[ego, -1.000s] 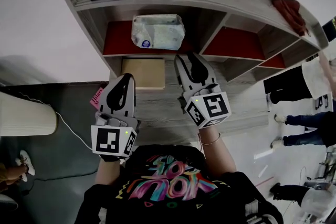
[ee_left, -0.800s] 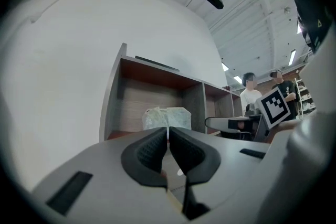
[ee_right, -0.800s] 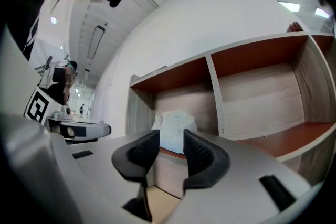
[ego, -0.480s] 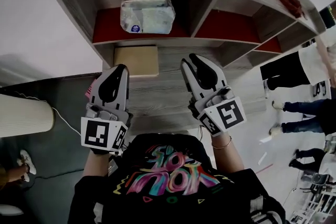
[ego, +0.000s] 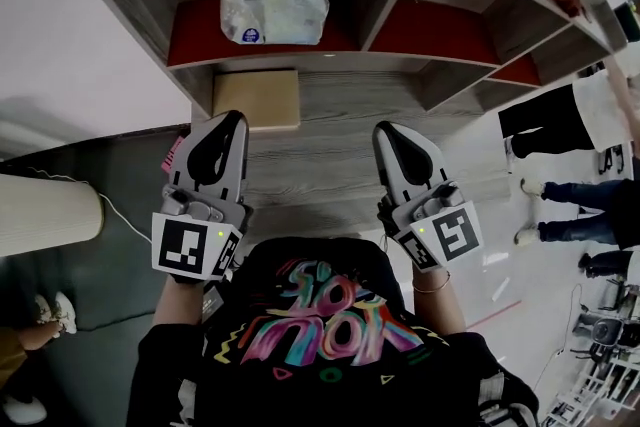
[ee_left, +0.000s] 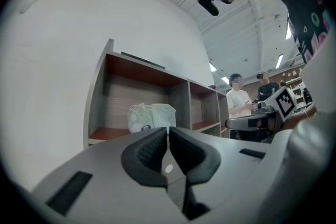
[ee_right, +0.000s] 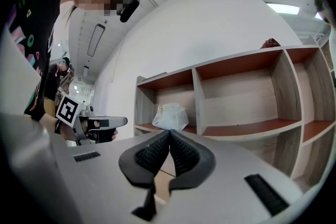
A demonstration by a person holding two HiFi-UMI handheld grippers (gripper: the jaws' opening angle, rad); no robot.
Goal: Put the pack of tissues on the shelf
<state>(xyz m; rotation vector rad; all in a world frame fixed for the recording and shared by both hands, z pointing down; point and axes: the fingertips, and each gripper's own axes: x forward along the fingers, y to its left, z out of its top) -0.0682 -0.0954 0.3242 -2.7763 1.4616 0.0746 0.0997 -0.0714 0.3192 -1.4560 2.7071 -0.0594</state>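
Both L claw (ego: 231,117), R claw (ego: 388,128) (closed) well apart from tissue pk (ego: 274,8).

No legible text, number or brand in any view.

- Pack of tissues (ego: 274,8), on the shelf (ego: 430,27) at 12 o'clock: small blue round label (ego: 250,35) on its front, print too small to read.
- Shirt (ego: 315,335) at 6 o'clock: multicoloured graffiti-style lettering, seen upside down, not decipherable.
- Cubes on left gripper (ego: 230,118) and right gripper (ego: 388,127): black-and-white square code patterns only, no characters.
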